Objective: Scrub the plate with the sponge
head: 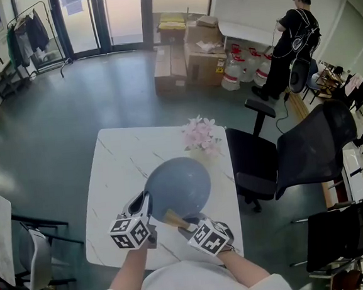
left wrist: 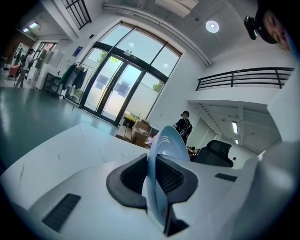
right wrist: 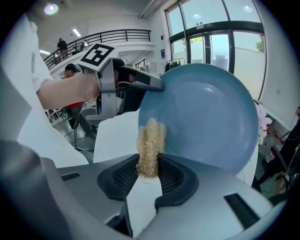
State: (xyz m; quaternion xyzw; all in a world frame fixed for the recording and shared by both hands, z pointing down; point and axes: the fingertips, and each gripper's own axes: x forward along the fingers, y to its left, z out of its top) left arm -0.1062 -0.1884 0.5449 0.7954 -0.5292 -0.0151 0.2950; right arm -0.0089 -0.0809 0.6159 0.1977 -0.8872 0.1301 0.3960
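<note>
the white bench is lying under the plate, a blue one that is hanging tilted on edge. its hollow face is looking toward the person and is carrying only the sponge's tip. the left tongs are pinching the plate's near-left rim, narrow. the right tongs are clamping a tan fibrous sponge, its long axis running straight out toward the plate's near rim; whether it is pressing there i cannot tell. pink flowers are standing just beyond the plate's far rim.
</note>
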